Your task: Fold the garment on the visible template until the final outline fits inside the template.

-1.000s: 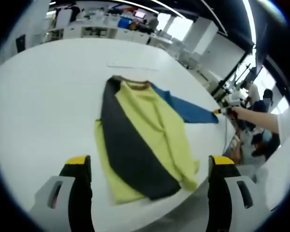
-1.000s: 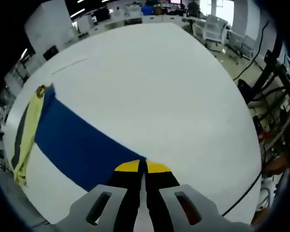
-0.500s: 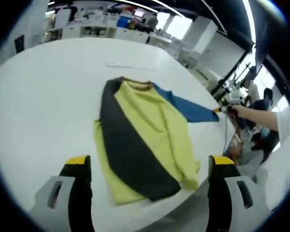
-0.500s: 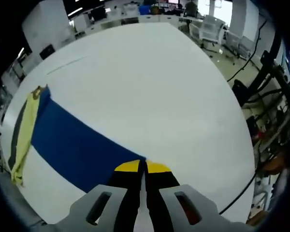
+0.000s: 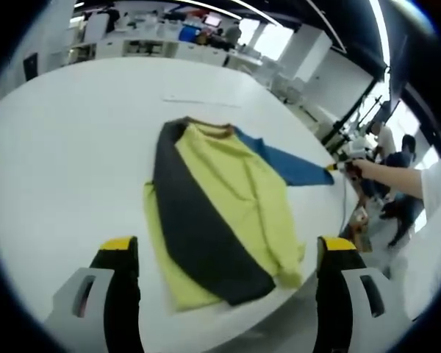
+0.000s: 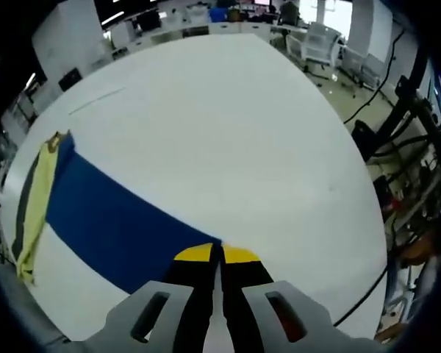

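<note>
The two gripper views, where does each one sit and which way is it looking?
Left gripper view: rides the open left gripper, above the table's near edge, looking over the shirt to the right gripper in a person's hand.
Right gripper view: rides the right gripper, shut on the blue sleeve, looking across the white table.
Shared: shirt, sleeve, table.

You have one garment [image 5: 220, 220] on one white desk [image 5: 59, 162], its blue sleeve [image 6: 117, 224] stretched toward three o'clock. You hold two claws: the left claw [image 5: 224, 257] and the right claw [image 6: 217, 254].
</note>
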